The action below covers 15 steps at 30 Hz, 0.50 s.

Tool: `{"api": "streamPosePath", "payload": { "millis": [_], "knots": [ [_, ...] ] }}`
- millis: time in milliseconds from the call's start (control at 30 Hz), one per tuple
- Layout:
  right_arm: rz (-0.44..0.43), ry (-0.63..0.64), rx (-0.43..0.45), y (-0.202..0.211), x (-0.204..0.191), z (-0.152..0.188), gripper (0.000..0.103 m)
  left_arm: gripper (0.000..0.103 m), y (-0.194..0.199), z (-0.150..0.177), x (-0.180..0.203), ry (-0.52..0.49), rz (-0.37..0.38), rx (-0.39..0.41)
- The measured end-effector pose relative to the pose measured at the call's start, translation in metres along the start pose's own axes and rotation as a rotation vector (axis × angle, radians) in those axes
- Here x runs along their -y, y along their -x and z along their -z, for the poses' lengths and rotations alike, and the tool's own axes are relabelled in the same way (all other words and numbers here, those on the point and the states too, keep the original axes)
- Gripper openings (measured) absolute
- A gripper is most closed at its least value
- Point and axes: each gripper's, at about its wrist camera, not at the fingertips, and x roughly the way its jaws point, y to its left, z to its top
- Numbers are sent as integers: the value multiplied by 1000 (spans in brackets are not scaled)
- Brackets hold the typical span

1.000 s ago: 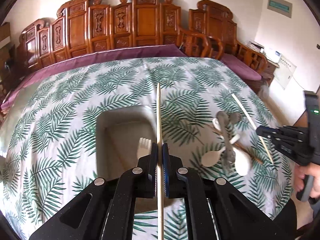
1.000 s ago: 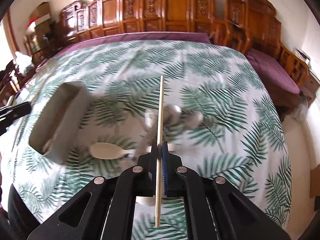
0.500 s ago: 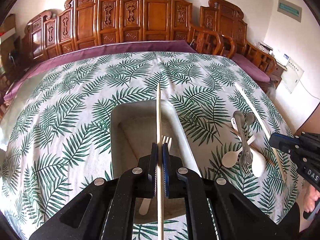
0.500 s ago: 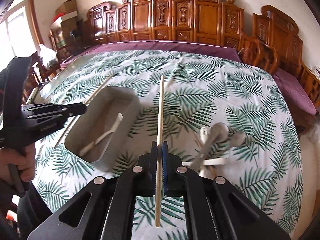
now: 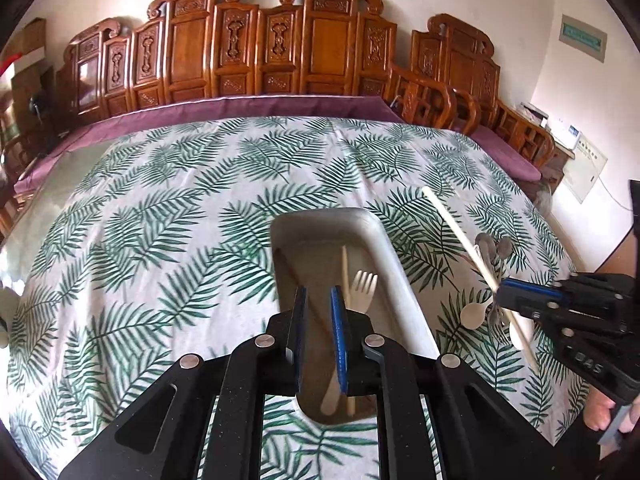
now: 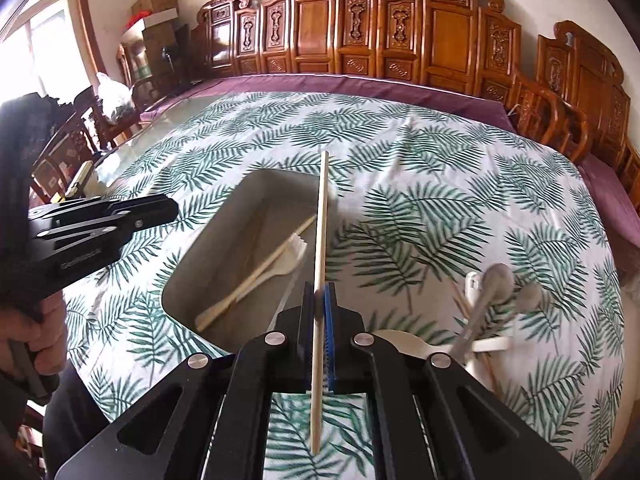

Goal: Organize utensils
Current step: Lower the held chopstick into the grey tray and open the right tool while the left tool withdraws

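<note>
A grey tray (image 5: 384, 248) (image 6: 240, 208) lies on the leaf-print tablecloth. In it lie a pale fork (image 5: 362, 288) (image 6: 286, 262) and a wooden chopstick (image 5: 345, 280) (image 6: 256, 272). My left gripper (image 5: 319, 304) is open and empty just above the tray's near end; it also shows in the right wrist view (image 6: 120, 216). My right gripper (image 6: 319, 300) is shut on a second chopstick (image 6: 322, 220) beside the tray's right wall; it also shows in the left wrist view (image 5: 516, 292), with its chopstick (image 5: 460, 232).
A heap of loose utensils lies right of the tray: grey spoons (image 6: 492, 292) (image 5: 488, 248), pale spoons (image 6: 404, 346) (image 5: 472, 314) and sticks. Carved wooden chairs (image 5: 280, 48) line the table's far side. A purple cloth (image 5: 240, 108) edges the far rim.
My left gripper has opened and dropped its chopstick into the tray. My right gripper has carried its chopstick left, up to the tray's right wall.
</note>
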Motion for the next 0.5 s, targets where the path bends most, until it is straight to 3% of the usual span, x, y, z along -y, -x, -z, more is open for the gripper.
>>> {"api": "streamPosePath", "payload": {
  "millis": [500],
  "knots": [
    [-44,-12,-31,-48,-40,-27,6,11,47,13,-34,-6,-54,85]
  ]
}}
